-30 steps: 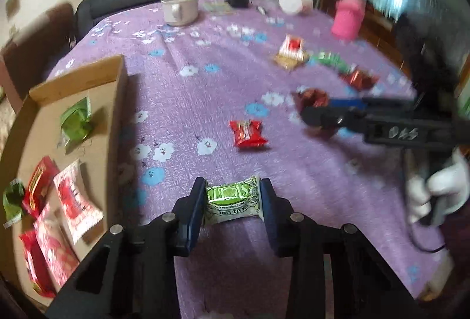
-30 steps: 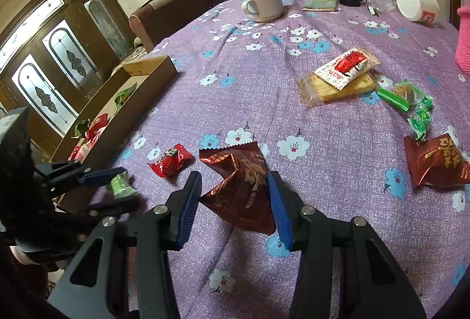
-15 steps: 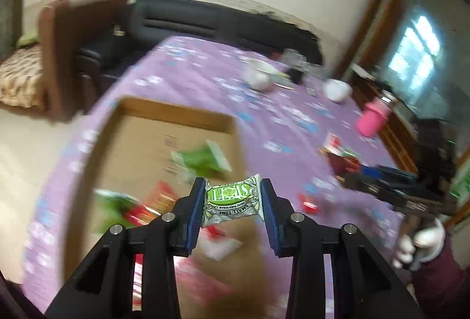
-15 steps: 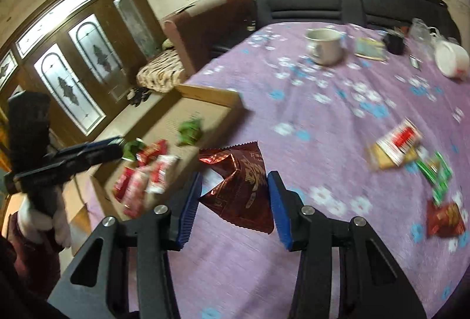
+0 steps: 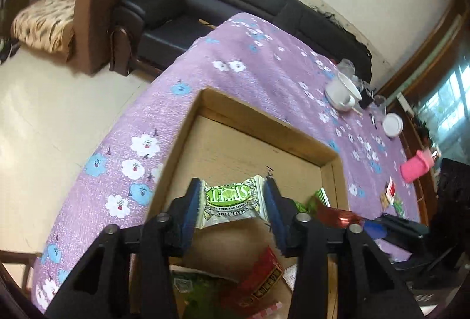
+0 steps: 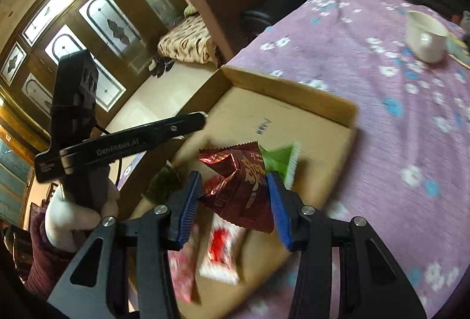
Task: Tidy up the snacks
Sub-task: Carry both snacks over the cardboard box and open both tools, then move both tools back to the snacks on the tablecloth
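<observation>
Now over the cardboard box point(image 5: 261, 139), both hands loaded. Left gripper point(image 5: 233, 205): jaws just widened, green lime sweet packet point(image 5: 230, 203) between the pads, seemingly loose on the right side, hanging above the box floor; likely mid-release so it drops among wrappers already inside. Right gripper point(image 6: 235, 198): clamped on crumpled dark red snack bag point(image 6: 239, 183), held above the box's near end over a red-and-white packet point(image 6: 220, 251), probably next to drop. White mug point(image 5: 342, 91) beyond the box's far wall, on the purple floral cloth point(image 5: 264, 54).
</observation>
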Demonstrator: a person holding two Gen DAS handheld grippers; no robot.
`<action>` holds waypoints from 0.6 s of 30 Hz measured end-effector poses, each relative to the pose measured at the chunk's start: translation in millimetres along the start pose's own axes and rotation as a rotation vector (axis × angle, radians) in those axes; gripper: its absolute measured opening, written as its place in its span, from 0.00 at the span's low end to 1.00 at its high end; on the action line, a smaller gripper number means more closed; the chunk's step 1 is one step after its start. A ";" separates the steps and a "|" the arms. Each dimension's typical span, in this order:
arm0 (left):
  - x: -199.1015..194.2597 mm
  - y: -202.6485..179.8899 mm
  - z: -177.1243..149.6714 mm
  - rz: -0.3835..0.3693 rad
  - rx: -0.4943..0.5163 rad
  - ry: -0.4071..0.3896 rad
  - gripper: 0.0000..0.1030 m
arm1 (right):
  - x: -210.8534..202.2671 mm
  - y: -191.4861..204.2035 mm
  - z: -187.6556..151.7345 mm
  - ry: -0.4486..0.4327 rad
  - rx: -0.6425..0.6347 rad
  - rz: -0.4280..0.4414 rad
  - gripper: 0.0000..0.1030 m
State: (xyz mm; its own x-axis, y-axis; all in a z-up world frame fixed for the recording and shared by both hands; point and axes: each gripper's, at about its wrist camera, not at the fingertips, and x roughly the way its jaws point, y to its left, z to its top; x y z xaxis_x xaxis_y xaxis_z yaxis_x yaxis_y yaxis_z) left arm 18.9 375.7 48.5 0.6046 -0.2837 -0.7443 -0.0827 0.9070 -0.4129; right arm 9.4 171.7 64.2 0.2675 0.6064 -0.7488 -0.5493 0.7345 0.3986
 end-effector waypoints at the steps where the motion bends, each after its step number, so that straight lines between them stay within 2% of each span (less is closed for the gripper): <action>1: -1.3 2.3 -0.4 -0.009 -0.005 -0.003 0.48 | 5.9 2.8 2.8 0.001 -0.003 -0.005 0.49; 4: -8.5 2.1 -4.3 -0.016 0.008 -0.017 0.58 | 21.7 3.3 9.7 0.002 0.015 -0.006 0.51; 6: -15.2 0.5 -5.5 0.007 0.014 -0.029 0.65 | 24.6 1.7 12.2 -0.007 0.043 0.007 0.55; 9: -32.1 -6.2 -7.8 0.076 0.031 -0.082 0.66 | 14.7 -0.6 11.7 -0.036 0.057 0.014 0.56; 12: -58.0 -16.1 -12.3 0.074 0.032 -0.167 0.68 | -4.8 -1.7 5.5 -0.061 0.052 0.006 0.56; 14: -83.7 -24.8 -19.4 -0.002 0.025 -0.249 0.69 | -28.0 -3.3 -5.1 -0.094 0.034 -0.017 0.56; 16: -114.4 -41.1 -32.8 -0.114 0.050 -0.347 0.77 | -52.9 -6.3 -15.5 -0.135 0.014 -0.046 0.56; 18: -133.6 -60.6 -48.1 -0.227 0.092 -0.392 0.80 | -82.5 -13.2 -28.1 -0.193 -0.007 -0.092 0.57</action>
State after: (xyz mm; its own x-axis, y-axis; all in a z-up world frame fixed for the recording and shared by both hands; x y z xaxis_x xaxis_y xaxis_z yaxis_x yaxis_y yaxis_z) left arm -94.9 343.7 147.7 0.8548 -0.3550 -0.3786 0.1458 0.8644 -0.4813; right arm -27.6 103.4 105.9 0.4631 0.5841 -0.6666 -0.5204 0.7880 0.3289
